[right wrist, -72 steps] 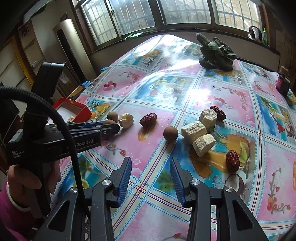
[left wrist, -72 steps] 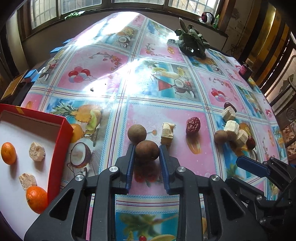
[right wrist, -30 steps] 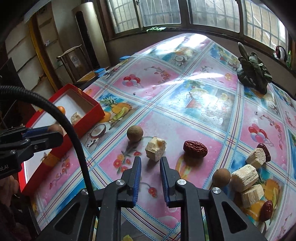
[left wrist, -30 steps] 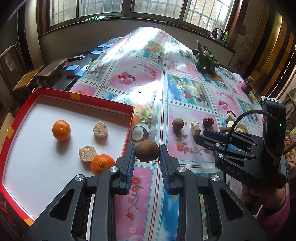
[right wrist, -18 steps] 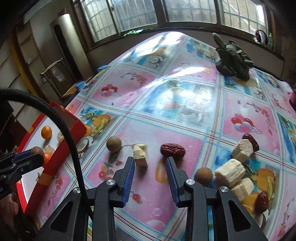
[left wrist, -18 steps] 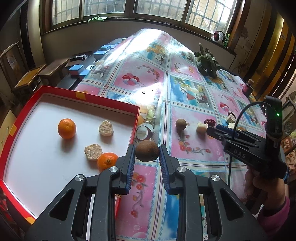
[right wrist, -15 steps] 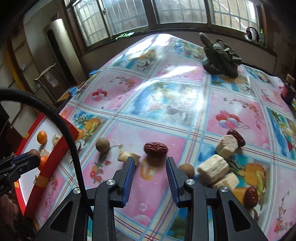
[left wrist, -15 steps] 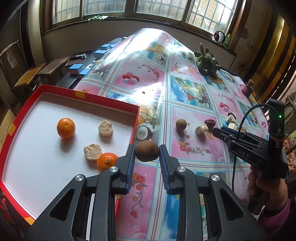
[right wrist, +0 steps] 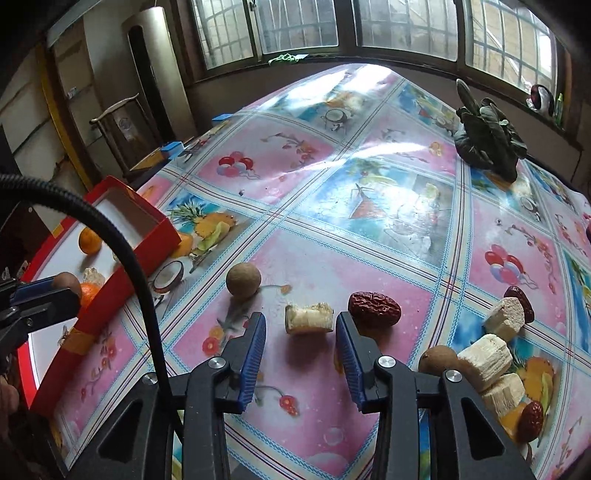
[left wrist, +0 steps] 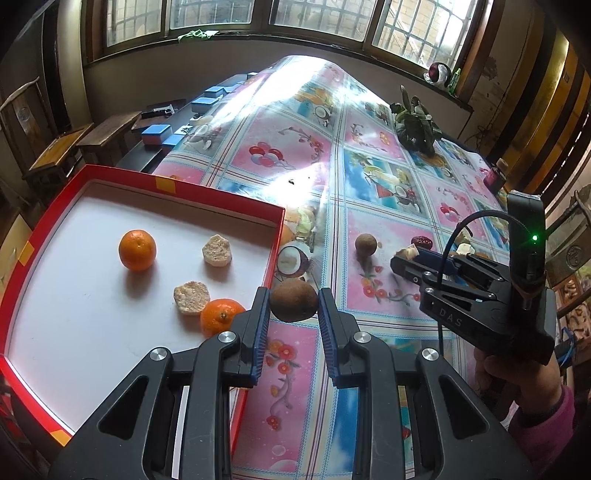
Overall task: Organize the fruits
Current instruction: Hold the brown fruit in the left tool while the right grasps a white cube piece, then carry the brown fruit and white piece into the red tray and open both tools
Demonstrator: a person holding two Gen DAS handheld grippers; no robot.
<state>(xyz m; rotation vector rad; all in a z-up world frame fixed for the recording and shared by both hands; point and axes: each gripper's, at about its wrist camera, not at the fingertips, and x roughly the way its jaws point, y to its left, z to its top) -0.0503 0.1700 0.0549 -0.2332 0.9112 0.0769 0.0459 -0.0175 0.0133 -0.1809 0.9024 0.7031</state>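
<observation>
wooden stools (left wrist: 55, 155) stand at far left; a red tray (left wrist: 22, 254) lies on the fruit-print tablecloth (left wrist: 280, 147) under windows. left gripper (left wrist: 291, 314) clamps a brown fruit (left wrist: 293, 300) beside the tray; right gripper (right wrist: 300, 336), fingers apart, straddles a pale chunk (right wrist: 308, 318).

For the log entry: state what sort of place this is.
Probably a lived-in home room: a table under a fruit-print oilcloth, barred windows behind it, and wooden chairs beside it.
</observation>
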